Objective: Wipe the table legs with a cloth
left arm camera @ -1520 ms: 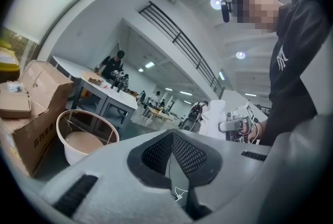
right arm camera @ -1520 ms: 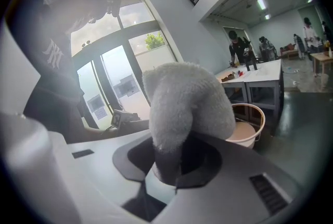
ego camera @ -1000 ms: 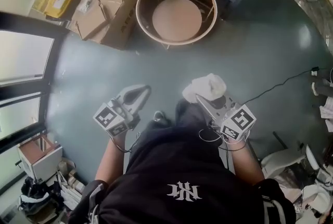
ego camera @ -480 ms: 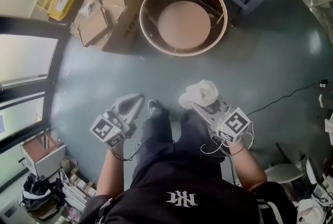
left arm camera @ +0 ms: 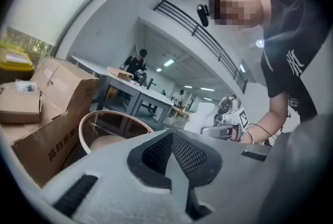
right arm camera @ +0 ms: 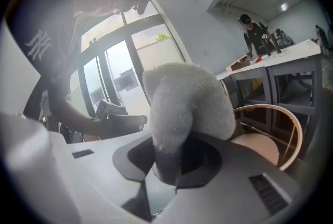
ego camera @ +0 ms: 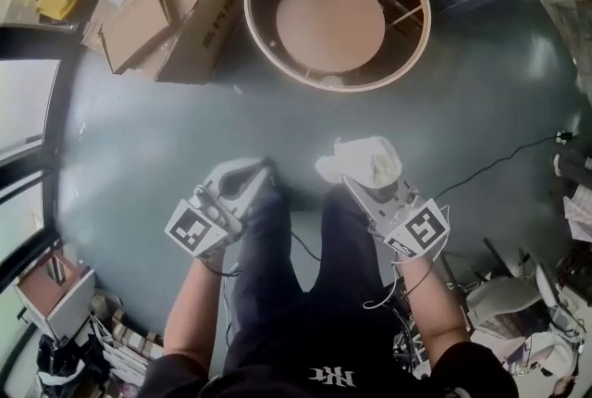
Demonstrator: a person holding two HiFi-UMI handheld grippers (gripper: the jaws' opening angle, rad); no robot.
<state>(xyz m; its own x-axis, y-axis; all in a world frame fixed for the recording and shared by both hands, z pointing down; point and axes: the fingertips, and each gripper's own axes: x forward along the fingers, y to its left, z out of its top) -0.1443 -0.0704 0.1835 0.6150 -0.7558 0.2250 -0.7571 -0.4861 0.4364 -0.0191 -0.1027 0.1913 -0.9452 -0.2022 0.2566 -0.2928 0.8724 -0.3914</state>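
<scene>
right gripper [ego camera: 359, 185] clenched on white cloth [ego camera: 366, 159]; left gripper [ego camera: 252, 178] closed, empty. round table [ego camera: 338, 88] at your 12 o'clock, well apart; legs [ego camera: 405, 18] upright under rim; cloth hand looks nearer.

We see a white, fluffy cloth [ego camera: 363, 160] bunched into a lump just right of centre in the head view, its lower end pinched between the jaws of the right gripper [ego camera: 351, 181]. The round table [ego camera: 337, 89], wooden-rimmed with a tan lower shelf, stands at upper centre, apart from the cloth.
</scene>
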